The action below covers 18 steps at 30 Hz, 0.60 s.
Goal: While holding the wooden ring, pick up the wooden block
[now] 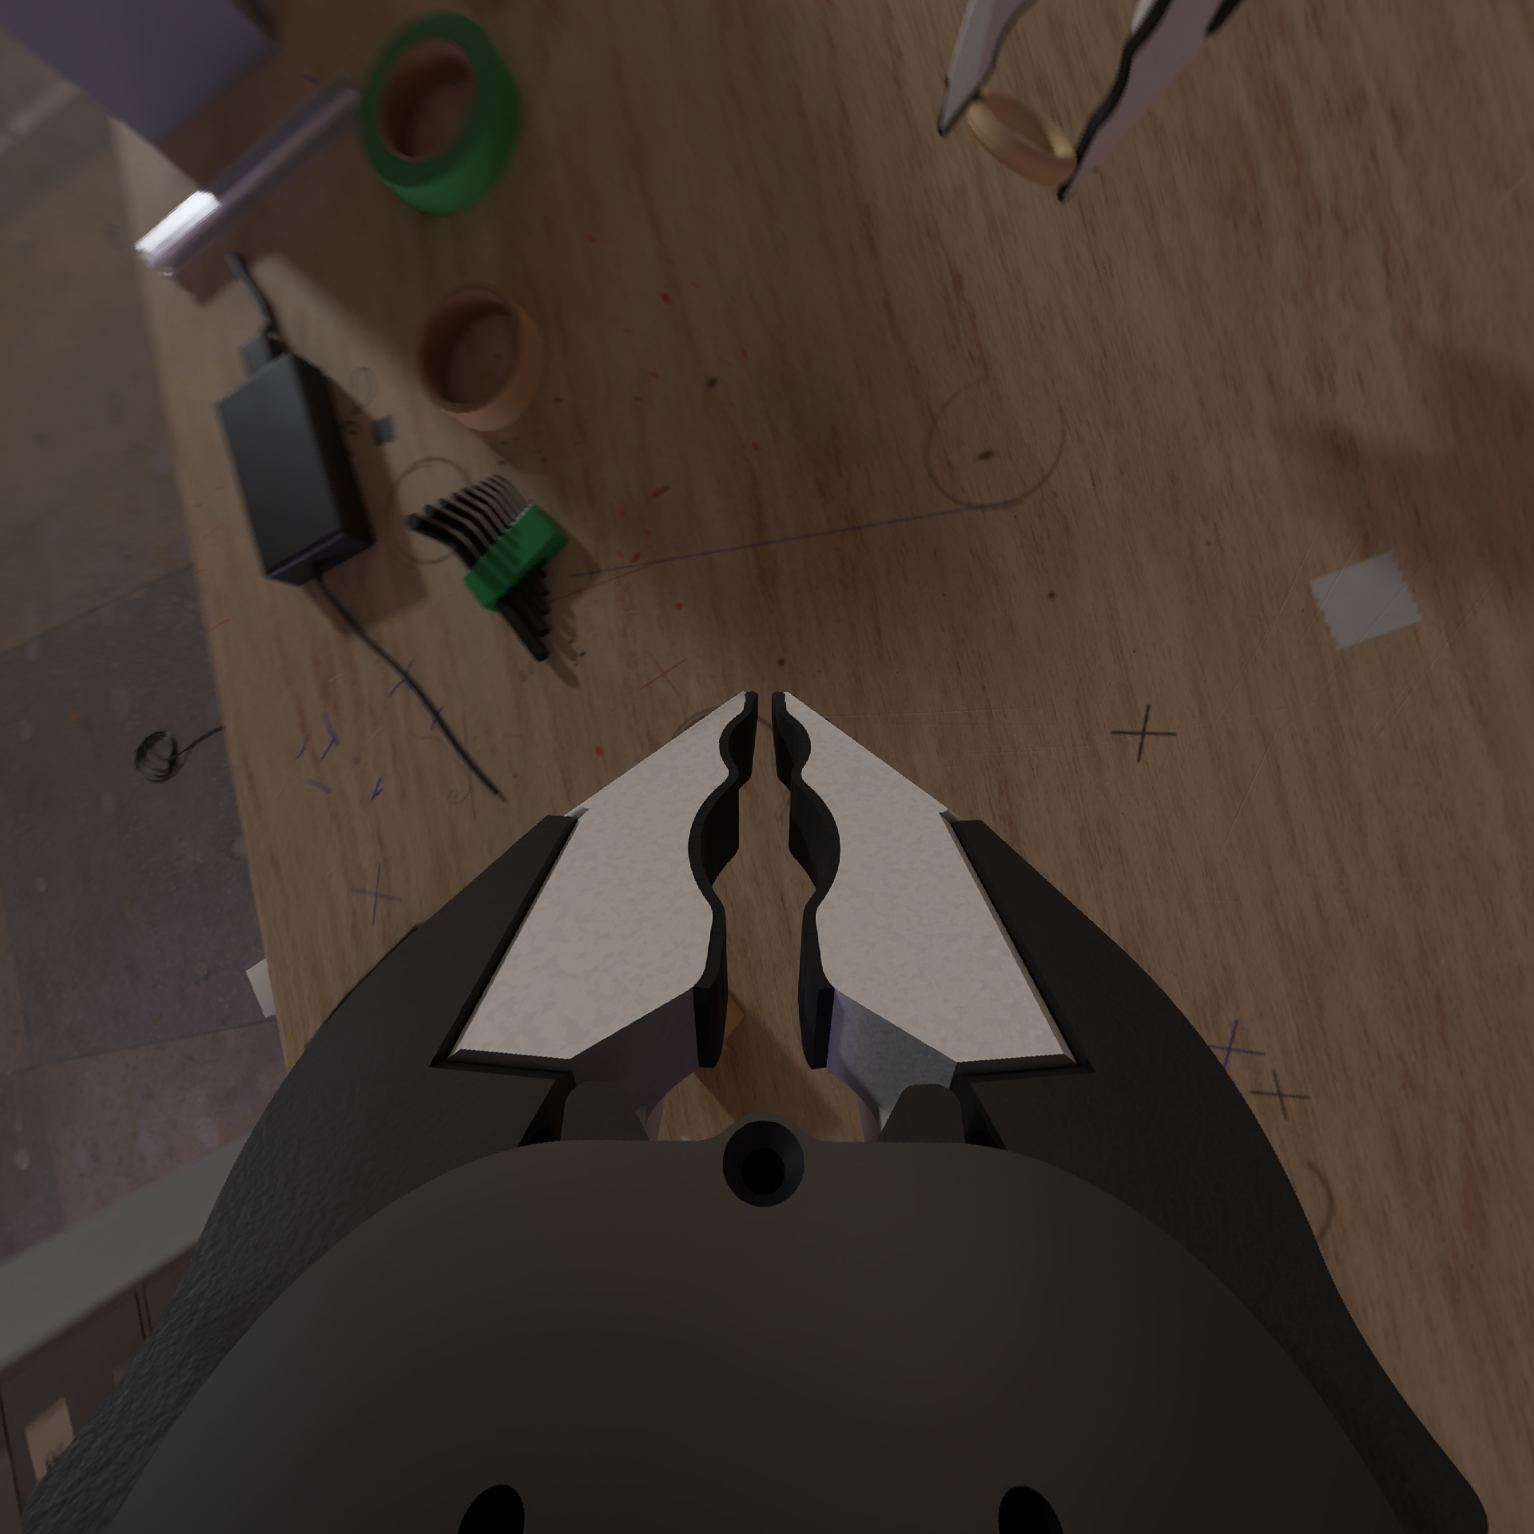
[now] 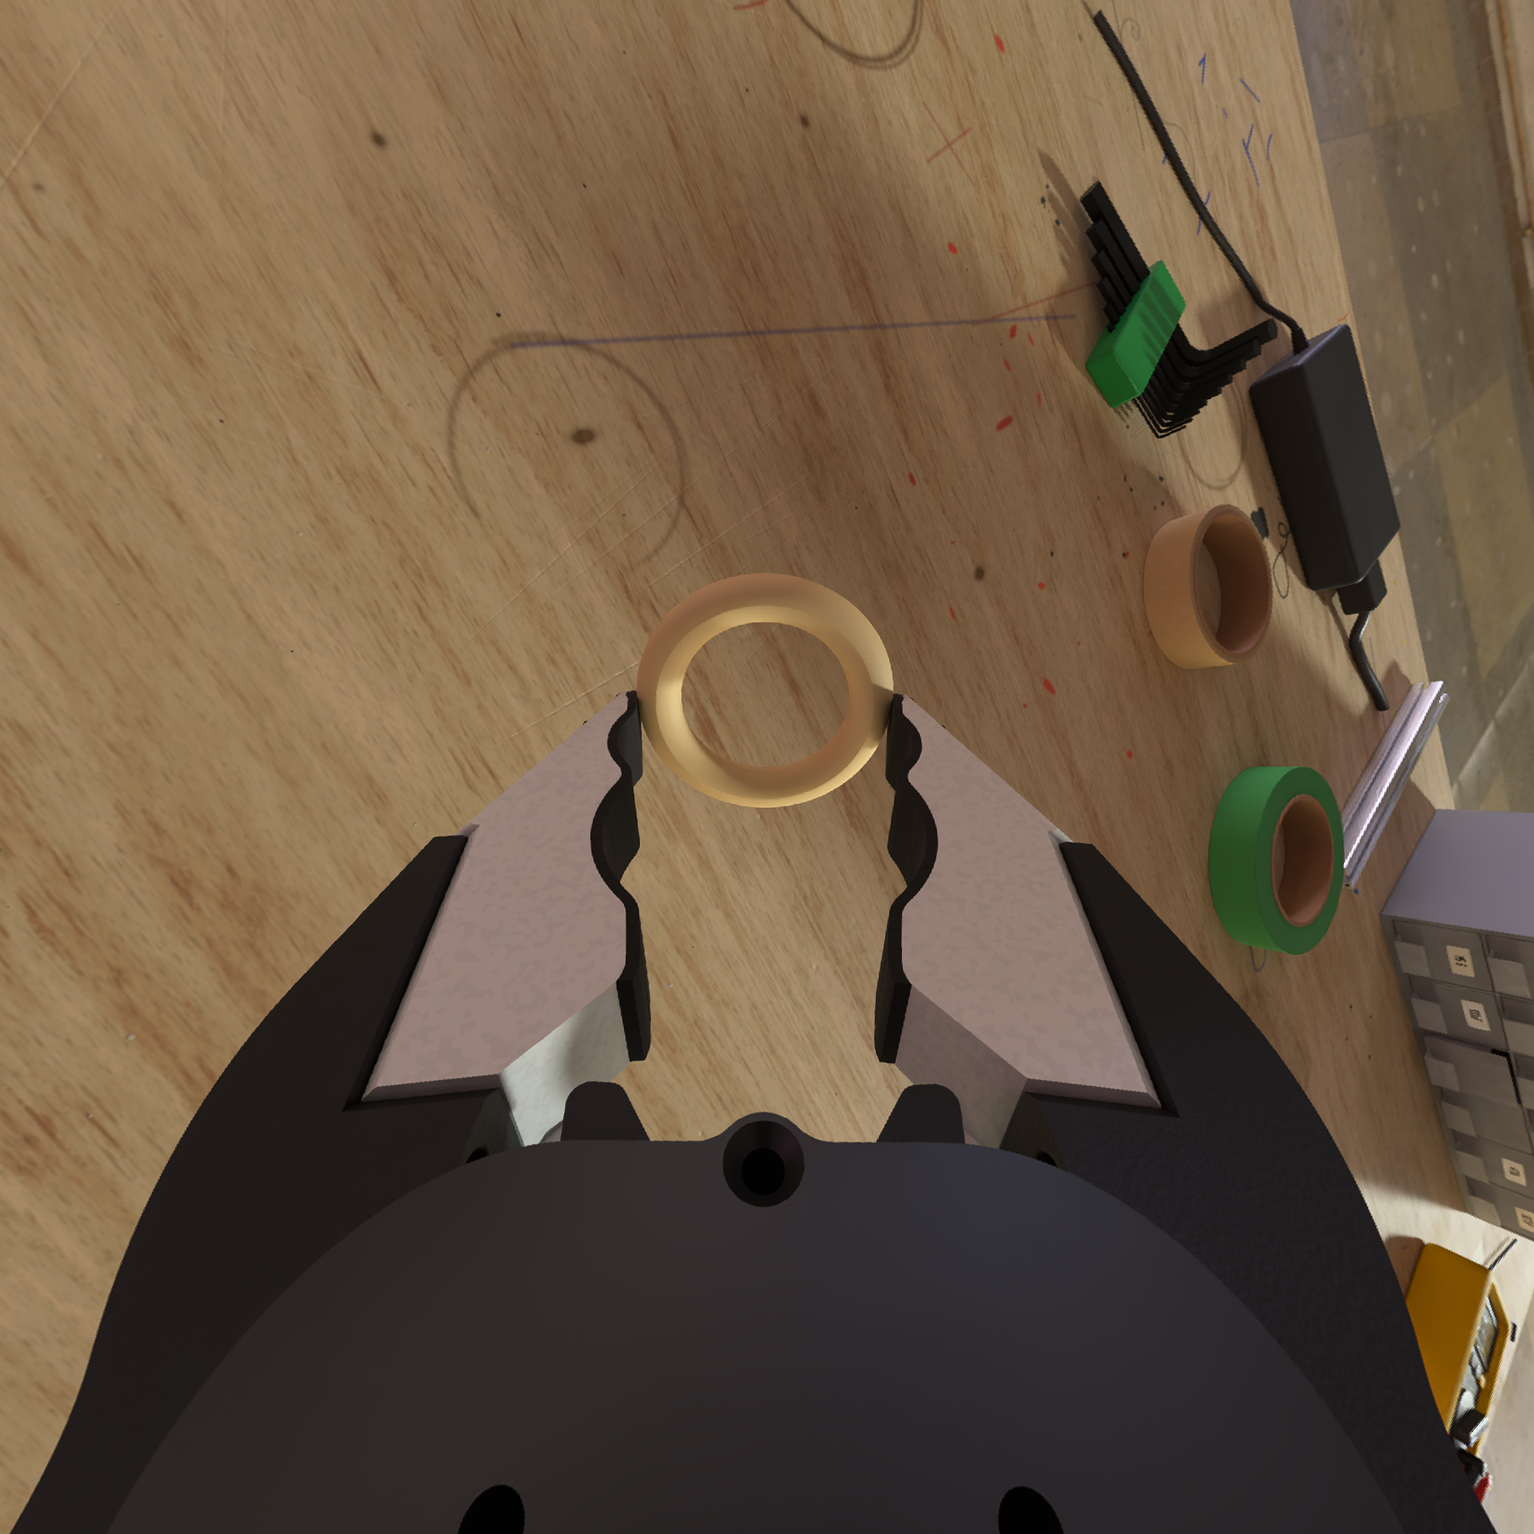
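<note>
Right gripper (image 2: 764, 705): fingertips clamp the wooden ring (image 2: 764, 689) at frame centre, above the table (image 2: 249, 415). Left gripper (image 1: 764, 704): fingers nearly touching, nothing visibly between the tips. Wooden block not visible. Grey drawer cabinet (image 2: 1469, 996), right edge; contents hidden.

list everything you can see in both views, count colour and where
wooden ring: 1, pale tan, held above the table between the right tool's fingertips
tape roll: 1, green, near the table edge
tape roll: 1, tan, between the green roll and the hex keys
hex key set: 1, black in a green holder, beside the adapter
power adapter: 1, black with cable, along the table edge
metal bar: 1, silver, by the green roll
drawer cabinet: 1, grey, table corner
paper square: 1, white, flat on the table
table: 1, light wood, marked
wooden block: not visible
left tool: nearly closed, empty
right tool: gripping the ring
</note>
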Each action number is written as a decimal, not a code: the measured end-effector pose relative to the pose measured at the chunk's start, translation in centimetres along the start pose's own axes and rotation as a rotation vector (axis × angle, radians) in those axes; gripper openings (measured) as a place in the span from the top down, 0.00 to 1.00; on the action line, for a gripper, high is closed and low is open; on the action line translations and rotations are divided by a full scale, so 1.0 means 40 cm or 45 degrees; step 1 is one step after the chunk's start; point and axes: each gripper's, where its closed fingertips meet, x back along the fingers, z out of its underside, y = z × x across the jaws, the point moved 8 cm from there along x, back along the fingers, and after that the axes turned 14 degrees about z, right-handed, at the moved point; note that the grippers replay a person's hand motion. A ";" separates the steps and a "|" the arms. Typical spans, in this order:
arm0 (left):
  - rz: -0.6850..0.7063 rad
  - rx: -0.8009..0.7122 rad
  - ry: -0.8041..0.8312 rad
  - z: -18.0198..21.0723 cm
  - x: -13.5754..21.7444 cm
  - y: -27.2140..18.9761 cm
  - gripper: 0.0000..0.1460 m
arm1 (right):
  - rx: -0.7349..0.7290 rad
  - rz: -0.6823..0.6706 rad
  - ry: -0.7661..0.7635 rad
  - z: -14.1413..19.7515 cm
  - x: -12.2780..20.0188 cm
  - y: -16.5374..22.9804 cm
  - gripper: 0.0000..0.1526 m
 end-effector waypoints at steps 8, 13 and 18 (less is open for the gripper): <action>0.153 -0.083 0.331 -0.088 -0.193 0.059 0.98 | -0.020 -0.009 -0.005 0.016 -0.005 0.004 0.61; 0.197 -0.066 0.367 -0.085 -0.235 0.080 0.98 | -0.031 -0.012 -0.010 0.023 -0.007 0.003 0.61; 0.213 -0.046 0.352 -0.065 -0.252 0.090 0.97 | -0.038 -0.017 -0.004 0.031 -0.010 0.004 0.61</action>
